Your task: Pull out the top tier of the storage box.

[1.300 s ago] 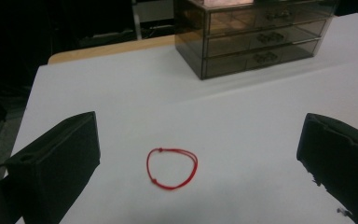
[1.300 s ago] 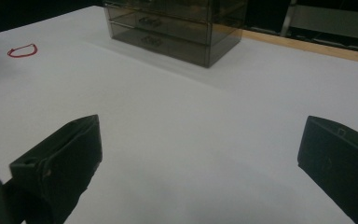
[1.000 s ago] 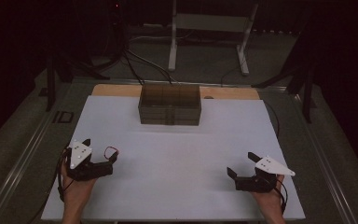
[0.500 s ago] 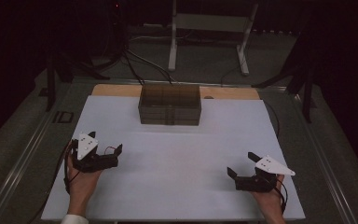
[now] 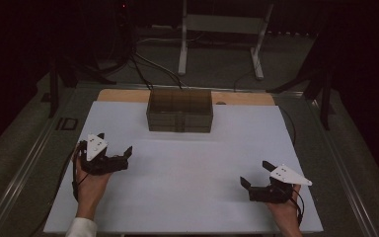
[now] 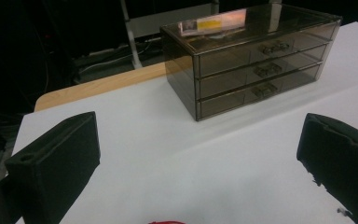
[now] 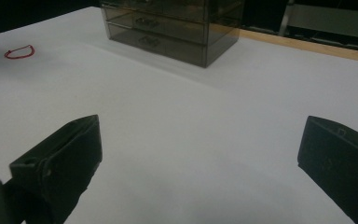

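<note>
Squarely, the drawer box (image 5: 179, 110) lies crosswise, handles facing the person.

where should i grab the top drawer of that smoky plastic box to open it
Take the top drawer of the smoky drawer box by the small handle at its front centre, coming from the person's side of the table. The front is flat, so that raised pull is likely the only grippable part. The open left gripper sits nearer.
</note>
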